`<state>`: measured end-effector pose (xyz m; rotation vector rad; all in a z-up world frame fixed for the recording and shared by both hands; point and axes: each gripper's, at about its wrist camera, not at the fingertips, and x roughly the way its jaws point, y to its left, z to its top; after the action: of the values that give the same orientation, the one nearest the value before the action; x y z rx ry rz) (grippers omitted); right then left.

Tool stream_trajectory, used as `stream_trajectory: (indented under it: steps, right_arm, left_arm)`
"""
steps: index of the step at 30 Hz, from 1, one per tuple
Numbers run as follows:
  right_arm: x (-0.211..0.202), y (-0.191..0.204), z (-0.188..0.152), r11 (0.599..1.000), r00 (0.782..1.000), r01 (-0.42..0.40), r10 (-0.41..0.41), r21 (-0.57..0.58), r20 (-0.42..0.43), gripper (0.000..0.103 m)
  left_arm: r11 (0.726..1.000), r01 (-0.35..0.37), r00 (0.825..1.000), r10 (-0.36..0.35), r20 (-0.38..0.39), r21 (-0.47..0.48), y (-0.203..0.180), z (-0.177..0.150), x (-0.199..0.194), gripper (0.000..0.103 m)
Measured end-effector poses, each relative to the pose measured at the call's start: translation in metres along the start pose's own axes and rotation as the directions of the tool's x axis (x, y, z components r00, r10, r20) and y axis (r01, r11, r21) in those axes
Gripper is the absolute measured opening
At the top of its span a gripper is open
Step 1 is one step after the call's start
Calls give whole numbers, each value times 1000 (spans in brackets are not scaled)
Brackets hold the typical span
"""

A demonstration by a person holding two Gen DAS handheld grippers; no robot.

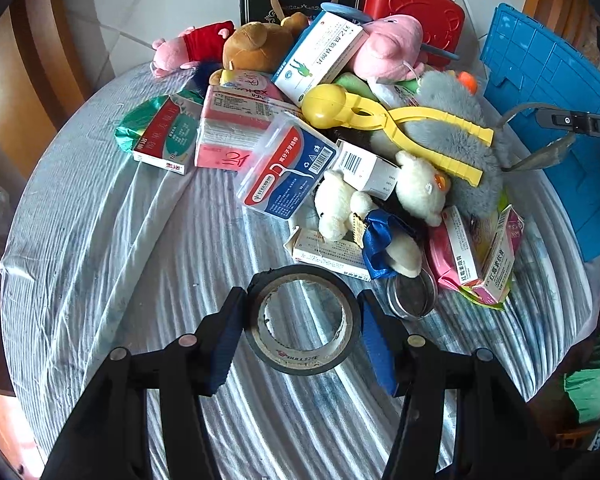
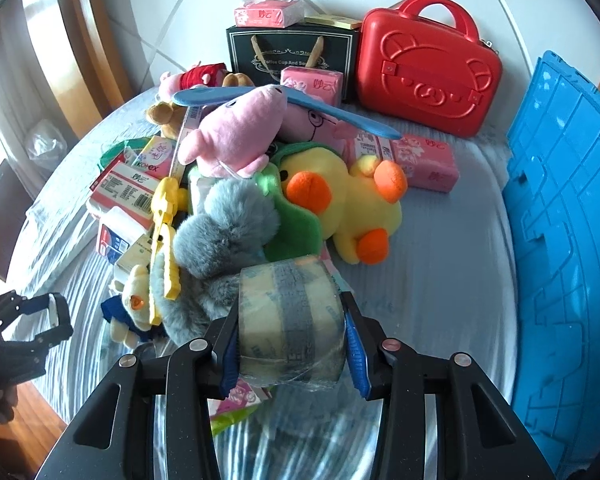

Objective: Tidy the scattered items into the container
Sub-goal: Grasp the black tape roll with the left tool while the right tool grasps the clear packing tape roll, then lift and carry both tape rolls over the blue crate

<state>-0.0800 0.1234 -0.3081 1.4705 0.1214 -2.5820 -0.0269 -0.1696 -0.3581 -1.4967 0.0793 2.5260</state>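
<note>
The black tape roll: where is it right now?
In the left wrist view, the black tape roll sits low and central between the left gripper fingers, over the striped cloth, just in front of the white teddy bear and a small round clear lid.

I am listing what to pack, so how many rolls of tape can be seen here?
2. A black tape roll is held in the left gripper, above the cloth; a clear tape roll is held in the right gripper. The pile may hide others.
</note>
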Motion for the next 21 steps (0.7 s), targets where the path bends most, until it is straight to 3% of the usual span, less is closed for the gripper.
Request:
stream_trajectory:
  steps: [21]
  right_arm:
    - [-74, 8, 31, 997, 995, -74, 75, -6, 69, 42]
  left_arm:
    - [986, -135, 991, 134, -15, -94, 5, 40, -59, 56]
